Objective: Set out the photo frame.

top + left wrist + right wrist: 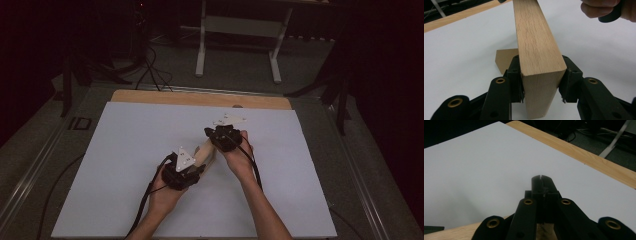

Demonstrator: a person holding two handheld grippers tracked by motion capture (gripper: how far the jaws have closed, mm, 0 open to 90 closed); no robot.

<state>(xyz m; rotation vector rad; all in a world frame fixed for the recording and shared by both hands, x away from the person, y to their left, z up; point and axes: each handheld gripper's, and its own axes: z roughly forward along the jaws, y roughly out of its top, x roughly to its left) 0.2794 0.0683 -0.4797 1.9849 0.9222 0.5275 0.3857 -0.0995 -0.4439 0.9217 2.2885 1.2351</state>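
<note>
A long light wooden block (536, 42) is clamped at its near end by my left gripper (541, 67), whose black pads press on both its sides; the block slants away over the white board. In the high view this block (205, 152) lies between the two hands, with the left gripper (196, 166) at its near end and the right gripper (214, 135) at its far end. My right gripper (541, 185) has its jaws pressed together with nothing between them, and pale wood (544, 232) shows just beneath it. A small flat wooden piece (504, 60) lies behind the left jaws.
The white board (125, 165) covers a wooden tabletop whose far edge (200, 98) shows beyond it. Past the table stand a white desk frame (240, 30) and cables (150, 70) on the floor. The right hand (604, 10) holds its gripper above the block's far end.
</note>
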